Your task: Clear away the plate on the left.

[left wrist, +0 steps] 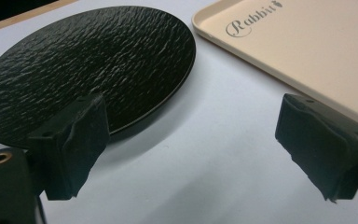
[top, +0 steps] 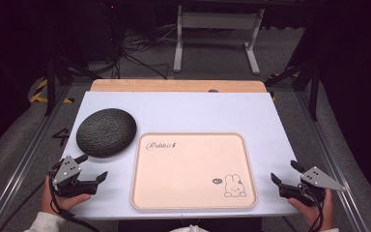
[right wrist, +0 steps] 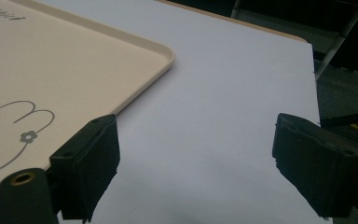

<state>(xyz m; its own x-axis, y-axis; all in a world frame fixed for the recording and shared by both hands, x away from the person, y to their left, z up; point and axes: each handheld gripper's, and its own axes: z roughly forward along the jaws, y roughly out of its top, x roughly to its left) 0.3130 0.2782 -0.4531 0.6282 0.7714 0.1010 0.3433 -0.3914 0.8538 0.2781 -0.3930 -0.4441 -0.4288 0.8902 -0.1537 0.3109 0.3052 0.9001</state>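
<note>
**Tools wide, plate and tray waiting**

Nearest the person, both hands rest at the desk's front edge, one at each corner. The left tool (top: 91,169) has its jaws spread apart with nothing between them; in the left gripper view they frame bare white desk (left wrist: 205,154). The right tool (top: 285,173) is the same: jaws apart, empty, and in the right gripper view pointing across the bare desk just beside the tray's corner.

Between the hands lies the tray (top: 193,205), pale pink, flat on the desk, empty, with a rabbit drawing (top: 235,186) at its near right corner and a printed word at its far left. Its near rim runs close to the desk's front edge.

Just past the left tool sits the plate (top: 106,131), round, black and rough-textured, flat on the desk, beside the tray's far left corner but apart from it. One jaw of the left tool stands close in front of the plate's near rim; I cannot tell whether it touches.

The likely step is the left tool taking the plate. It is low and lies flat, so a clean grip probably means bringing one jaw under the near rim and the other over the top, pinching the edge rather than the middle. Lift level, since the plate would swing from an edge hold. The right tool is best kept off the tray's rim so the tray does not slide.

Beyond the white surface runs a strip of wood (top: 174,86), then floor and cables.
</note>
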